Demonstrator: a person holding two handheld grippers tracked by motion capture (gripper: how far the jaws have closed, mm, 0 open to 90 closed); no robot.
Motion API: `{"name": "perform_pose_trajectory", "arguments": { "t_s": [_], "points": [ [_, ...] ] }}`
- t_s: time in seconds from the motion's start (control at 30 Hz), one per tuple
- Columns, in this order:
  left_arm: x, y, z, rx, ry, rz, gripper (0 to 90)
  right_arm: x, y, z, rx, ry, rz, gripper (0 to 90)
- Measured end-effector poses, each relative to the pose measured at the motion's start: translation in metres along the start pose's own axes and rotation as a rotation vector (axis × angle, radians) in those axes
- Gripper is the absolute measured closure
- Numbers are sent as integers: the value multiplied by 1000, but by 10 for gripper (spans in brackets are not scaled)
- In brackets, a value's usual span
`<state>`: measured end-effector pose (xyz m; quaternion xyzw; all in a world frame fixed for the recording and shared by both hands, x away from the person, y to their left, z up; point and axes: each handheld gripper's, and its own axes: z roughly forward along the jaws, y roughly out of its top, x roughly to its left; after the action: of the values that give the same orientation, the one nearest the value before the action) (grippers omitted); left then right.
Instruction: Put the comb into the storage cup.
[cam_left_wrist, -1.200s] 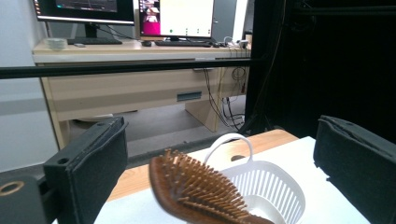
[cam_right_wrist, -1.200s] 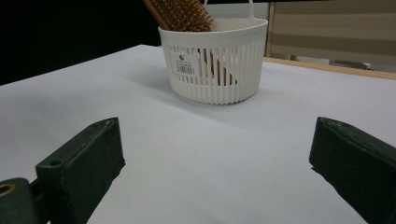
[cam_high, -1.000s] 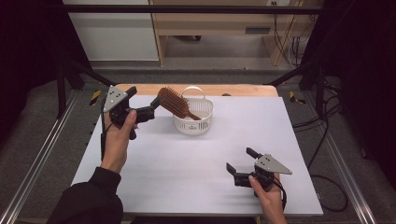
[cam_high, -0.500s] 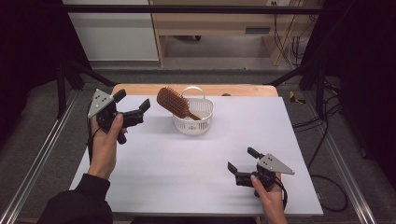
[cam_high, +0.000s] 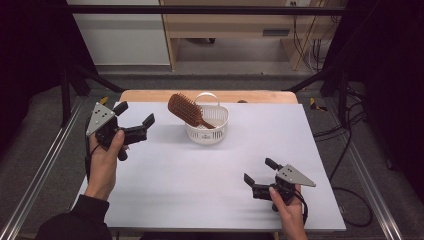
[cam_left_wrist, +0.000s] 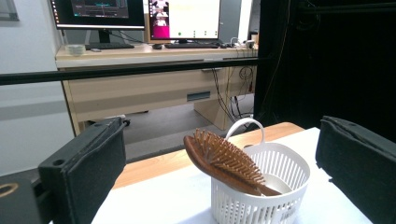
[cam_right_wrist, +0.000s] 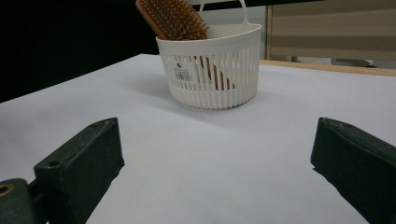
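Hairbrush already placed handle-down in white basket, head leaning over its rim; left gripper beside basket, right gripper nearer the person, both spread and empty, apparently nothing left.

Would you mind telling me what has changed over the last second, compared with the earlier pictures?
The left gripper has let go of the brush and drawn back to the left, away from the basket, its fingers now open and empty. The brush stays propped in the basket, head over the rim. The right gripper remains open near the table's front edge, and the basket has not moved.
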<state>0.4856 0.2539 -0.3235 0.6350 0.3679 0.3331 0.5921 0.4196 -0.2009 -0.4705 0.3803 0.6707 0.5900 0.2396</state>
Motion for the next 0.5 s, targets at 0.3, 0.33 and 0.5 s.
{"name": "perform_pose_trajectory", "arguments": {
  "t_s": [0.3, 0.33, 0.5],
  "points": [
    [7, -11, -11, 12, 21, 0, 15, -1, 0, -1, -2, -6, 7, 26],
    [8, -13, -13, 15, 22, 2, 15, -1, 0, -1, -1, -6, 4, 26],
    [12, -21, -17, 25, 31, -11, 15, -1, 0, 0, -5, 5, 16, 26]
  ]
}}
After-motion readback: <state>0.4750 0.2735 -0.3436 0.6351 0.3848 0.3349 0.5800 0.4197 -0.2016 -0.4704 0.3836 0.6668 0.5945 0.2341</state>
